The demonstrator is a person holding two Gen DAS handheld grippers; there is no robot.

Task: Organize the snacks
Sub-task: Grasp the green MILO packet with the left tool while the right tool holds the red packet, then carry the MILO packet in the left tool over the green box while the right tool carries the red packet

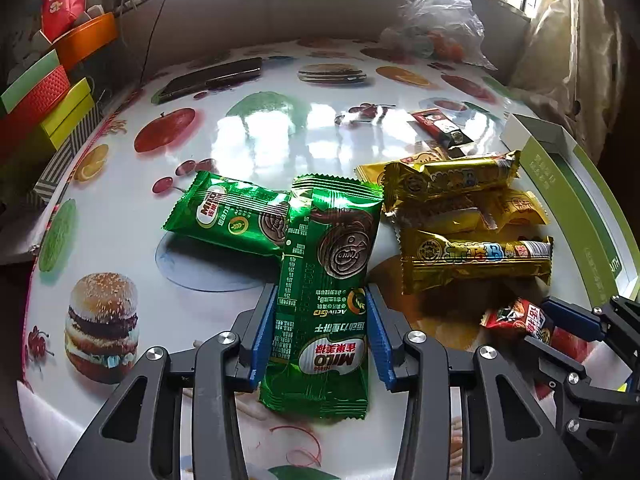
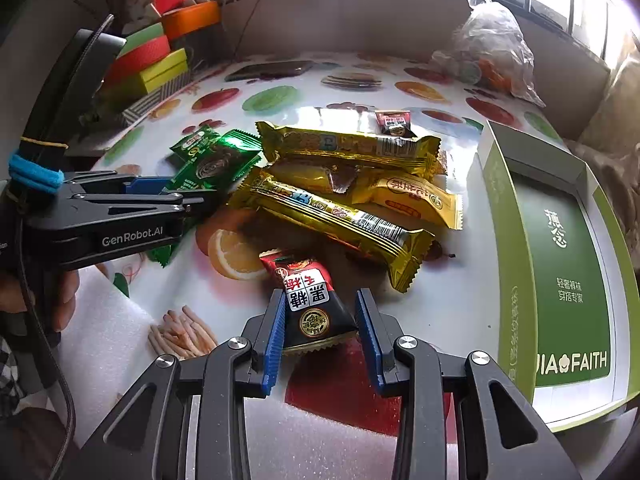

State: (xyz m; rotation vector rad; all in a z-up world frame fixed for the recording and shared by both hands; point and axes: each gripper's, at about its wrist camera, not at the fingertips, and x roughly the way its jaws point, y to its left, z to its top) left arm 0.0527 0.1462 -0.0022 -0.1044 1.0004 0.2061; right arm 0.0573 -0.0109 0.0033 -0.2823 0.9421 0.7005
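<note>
A green Milo packet (image 1: 324,280) lies lengthwise between the blue pads of my left gripper (image 1: 321,296), which is shut on its two long edges; its far end rests on a second Milo packet (image 1: 228,212). My right gripper (image 2: 320,300) is shut on a small red and black candy packet (image 2: 308,300) just above the table. In the left wrist view that candy packet (image 1: 516,316) shows at the lower right. A pile of yellow snack bars (image 2: 340,200) lies between the two grippers. The left gripper (image 2: 176,192) comes in from the left in the right wrist view.
An open green and white box (image 2: 560,240) lies at the right of the fruit-print table (image 1: 280,140). Another small red and black packet (image 2: 394,122) sits behind the yellow pile. A phone (image 1: 212,78), a plastic bag (image 1: 440,20) and stacked coloured boxes (image 1: 48,96) line the far side and left edge.
</note>
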